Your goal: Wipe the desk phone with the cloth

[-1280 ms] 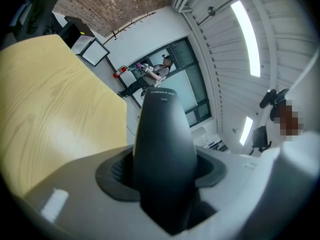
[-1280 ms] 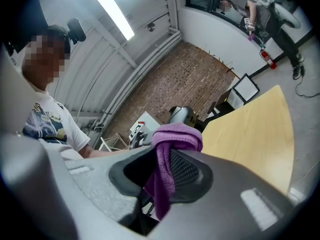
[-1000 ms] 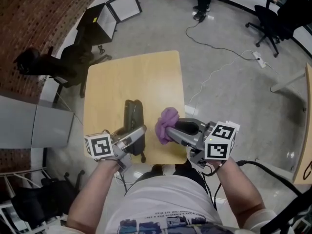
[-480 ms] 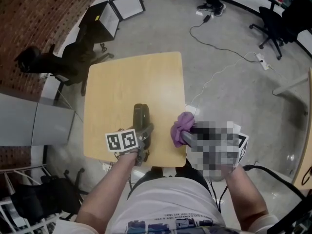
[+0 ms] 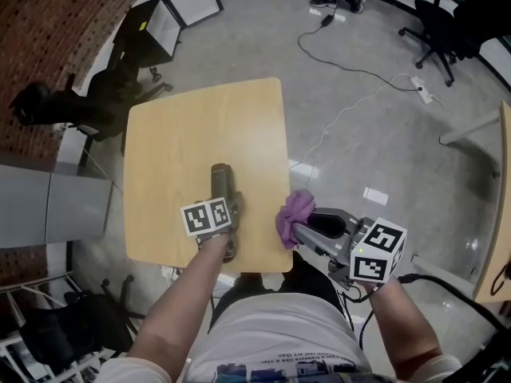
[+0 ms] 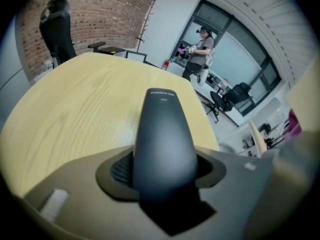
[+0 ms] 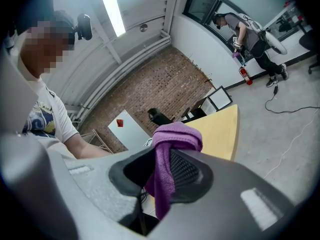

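Both tongs are clenched. Left tongs (image 6: 162, 166) grasp the near end of the dark grey, rounded desk phone handset (image 5: 220, 180). In the left gripper view the handset fills the gap between the two grey jaws and runs away from them, up the middle of the frame, over the pale wooden surface (image 5: 184, 134). In the head view the handset lies in the lower middle of the surface, lengthwise toward the top of the frame. The marker cube of the left tongs covers its near end, and the person's left forearm (image 5: 188, 294) reaches in from the bottom.

Right tongs (image 7: 162, 171) grasp a crumpled purple cloth (image 5: 294, 214). In the right gripper view the cloth is pinched between the jaws, bunching above them and hanging below. In the head view the cloth sits just off the lower right corner of the surface, apart from the handset and to its right.

Around the surface is grey floor. A white cable (image 5: 343, 126) trails across it at upper right, and a black office chair (image 5: 447, 22) stands in the top right corner.
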Demonstrator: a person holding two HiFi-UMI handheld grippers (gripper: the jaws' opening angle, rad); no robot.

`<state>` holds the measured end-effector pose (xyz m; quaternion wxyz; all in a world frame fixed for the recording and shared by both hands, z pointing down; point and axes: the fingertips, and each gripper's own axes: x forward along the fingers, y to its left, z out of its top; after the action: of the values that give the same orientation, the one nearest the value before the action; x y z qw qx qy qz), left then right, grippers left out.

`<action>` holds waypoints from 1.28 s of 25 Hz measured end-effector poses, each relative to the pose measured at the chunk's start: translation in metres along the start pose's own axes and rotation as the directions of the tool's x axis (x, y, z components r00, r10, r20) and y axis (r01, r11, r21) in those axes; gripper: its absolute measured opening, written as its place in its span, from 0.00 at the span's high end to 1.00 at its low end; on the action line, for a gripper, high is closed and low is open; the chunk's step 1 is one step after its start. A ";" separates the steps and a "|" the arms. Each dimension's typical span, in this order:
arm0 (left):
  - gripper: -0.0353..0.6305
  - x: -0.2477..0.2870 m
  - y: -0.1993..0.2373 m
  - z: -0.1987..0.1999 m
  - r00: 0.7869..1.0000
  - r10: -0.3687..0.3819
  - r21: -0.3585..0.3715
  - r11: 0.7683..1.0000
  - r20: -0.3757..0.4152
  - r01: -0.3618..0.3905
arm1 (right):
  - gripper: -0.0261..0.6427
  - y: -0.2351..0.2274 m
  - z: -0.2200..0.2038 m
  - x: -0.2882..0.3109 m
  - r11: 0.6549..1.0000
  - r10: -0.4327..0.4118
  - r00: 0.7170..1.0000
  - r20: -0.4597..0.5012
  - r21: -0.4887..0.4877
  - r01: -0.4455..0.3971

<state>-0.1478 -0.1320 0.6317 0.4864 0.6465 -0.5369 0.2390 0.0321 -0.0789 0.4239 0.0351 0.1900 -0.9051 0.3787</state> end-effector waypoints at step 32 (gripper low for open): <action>0.34 0.000 -0.003 0.005 0.976 0.206 0.345 0.923 -0.064 -0.172 | 0.82 0.006 -0.012 -0.010 0.999 0.019 1.000 0.011 -0.027 -0.018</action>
<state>-0.1460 -0.1372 0.6287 0.3691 0.6529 -0.5229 0.4051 0.0382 -0.0630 0.4262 0.0289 0.1833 -0.9120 0.3657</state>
